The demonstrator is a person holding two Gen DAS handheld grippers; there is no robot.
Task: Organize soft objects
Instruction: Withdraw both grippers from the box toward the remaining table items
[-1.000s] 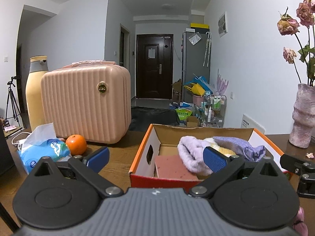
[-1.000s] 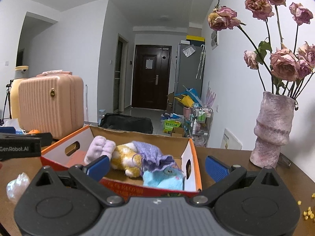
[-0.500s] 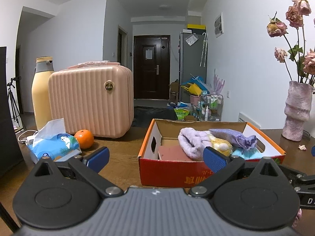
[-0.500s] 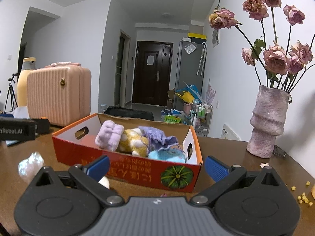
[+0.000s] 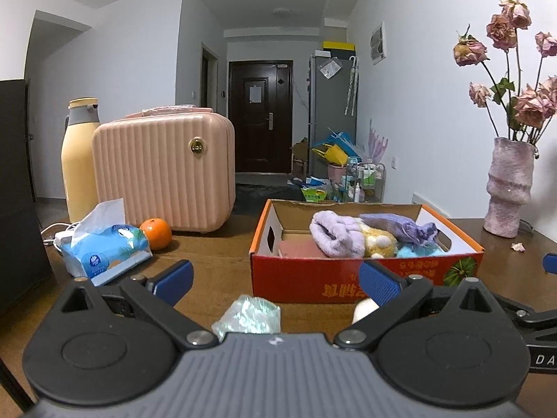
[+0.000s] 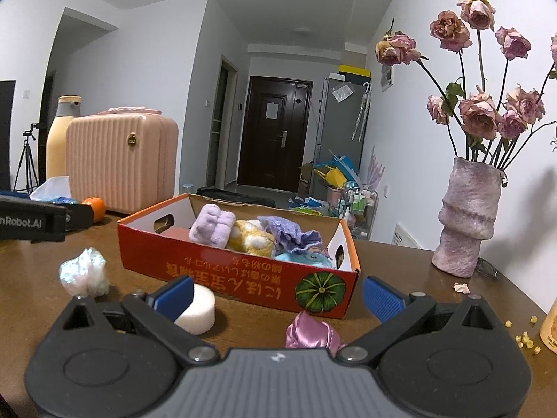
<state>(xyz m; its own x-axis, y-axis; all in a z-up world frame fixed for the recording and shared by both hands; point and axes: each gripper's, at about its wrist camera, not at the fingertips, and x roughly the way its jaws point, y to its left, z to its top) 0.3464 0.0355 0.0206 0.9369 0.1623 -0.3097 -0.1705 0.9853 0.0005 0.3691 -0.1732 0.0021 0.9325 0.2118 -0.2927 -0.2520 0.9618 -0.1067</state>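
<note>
My left tongs [image 5: 275, 280] are spread wide and hold nothing; bare brown counter [image 5: 216, 254] runs ahead of them to the near wall of the red box [image 5: 348, 278]. A shiny crumpled wad [image 5: 249, 317] lies on the counter between their fingers, close under the camera. Off to their left sit a tissue pack [image 5: 104, 254] and an orange [image 5: 156, 233], with a pink case [image 5: 163, 177] behind them.

My right tongs [image 6: 276, 294] are also spread wide and empty. A pink satin pouch [image 6: 311, 331] lies between their fingers, near the camera, and a white foam puck [image 6: 196, 308] sits just beside their left finger. Straight ahead is the box's corner with the pumpkin picture. To the right, open counter reaches a vase [image 6: 466, 219] of dried roses, with yellow crumbs [image 6: 522, 338] near the counter's edge.

Inside the box lie a lilac plush [image 6: 212, 224], a yellow plush [image 6: 250, 238], a purple cloth [image 6: 296, 235] and a blue plush [image 6: 310, 259], crowded toward its right end.
</note>
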